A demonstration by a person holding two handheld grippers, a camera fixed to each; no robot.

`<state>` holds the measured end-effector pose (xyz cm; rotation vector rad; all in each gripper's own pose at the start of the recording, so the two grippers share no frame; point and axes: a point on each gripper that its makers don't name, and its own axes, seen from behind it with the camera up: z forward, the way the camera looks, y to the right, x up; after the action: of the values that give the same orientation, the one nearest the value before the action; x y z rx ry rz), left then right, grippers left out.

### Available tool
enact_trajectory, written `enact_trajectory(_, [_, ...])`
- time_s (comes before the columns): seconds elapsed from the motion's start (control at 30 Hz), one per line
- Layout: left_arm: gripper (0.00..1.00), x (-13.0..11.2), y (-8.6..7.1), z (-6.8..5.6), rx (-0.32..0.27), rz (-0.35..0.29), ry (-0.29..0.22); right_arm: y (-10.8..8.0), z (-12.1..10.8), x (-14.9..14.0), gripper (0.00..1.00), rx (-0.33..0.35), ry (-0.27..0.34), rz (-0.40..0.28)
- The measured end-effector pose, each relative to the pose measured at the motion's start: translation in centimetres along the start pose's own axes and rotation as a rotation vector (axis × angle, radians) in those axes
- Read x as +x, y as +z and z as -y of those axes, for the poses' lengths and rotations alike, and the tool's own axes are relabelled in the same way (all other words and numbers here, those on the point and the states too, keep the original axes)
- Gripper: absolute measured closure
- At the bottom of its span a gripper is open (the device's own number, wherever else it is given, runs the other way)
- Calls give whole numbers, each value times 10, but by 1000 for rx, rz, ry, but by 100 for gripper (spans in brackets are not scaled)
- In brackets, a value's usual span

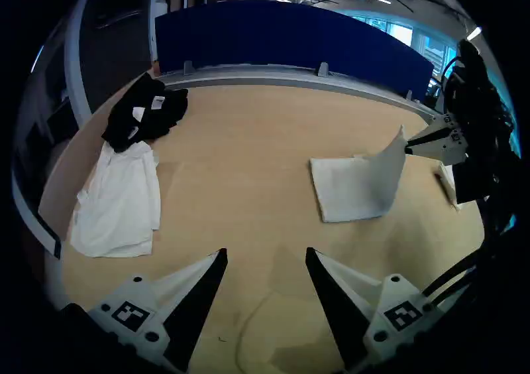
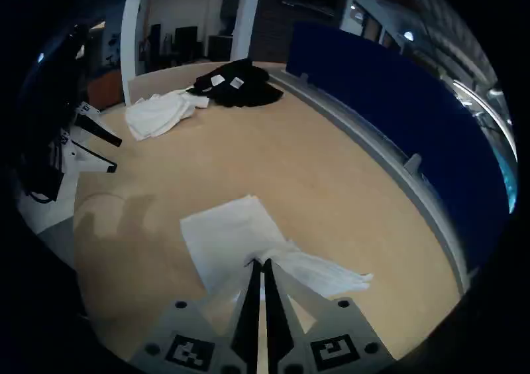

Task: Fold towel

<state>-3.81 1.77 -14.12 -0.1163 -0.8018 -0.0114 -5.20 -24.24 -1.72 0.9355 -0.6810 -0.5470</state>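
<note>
Left gripper view, towel (image 1: 351, 188) corner pointing up

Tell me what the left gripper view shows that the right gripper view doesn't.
Left gripper view: the left gripper up close, fingers apart above the table, and one edge of the towel raised off the wood, seen side-on. Right gripper view: the right gripper up close, fingers closed on that raised towel edge. Shared: the towel, the table, a white garment, a black garment with tags, the blue partition, and the opposite gripper farther off.
</note>
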Motion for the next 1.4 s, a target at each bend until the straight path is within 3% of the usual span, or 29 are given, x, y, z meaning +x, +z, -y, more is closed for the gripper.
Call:
enact_trajectory(0.2, [13,0,-18,7,14,-14,-32,28,32,15,97,78,-64,9])
enact_trajectory(0.37, [13,-3,-33,14,29,-29,-77,63,63,13,97,151,-99,35])
enact_trajectory(0.47, [13,-8,-37,17,39,-31,-102,88,79,6,97,184,-90,57])
enact_trajectory(0.6, [13,-14,-39,21,48,-28,-121,106,90,-1,96,209,-74,77])
enact_trajectory(0.73, [13,-18,-39,21,51,-25,-127,109,91,-3,95,209,-77,85])
enact_trajectory(0.83, [13,-19,-37,20,50,-23,-124,108,91,-4,87,215,-84,89])
enact_trajectory(0.93, [13,-19,-35,19,48,-22,-120,105,91,-4,72,220,-86,90])
enact_trajectory(1.07, [13,-18,-33,18,47,-21,-114,102,89,-4,33,218,-78,83])
enact_trajectory(1.4, [13,-12,-31,16,48,-23,-105,89,75,-11,31,171,-30,74])
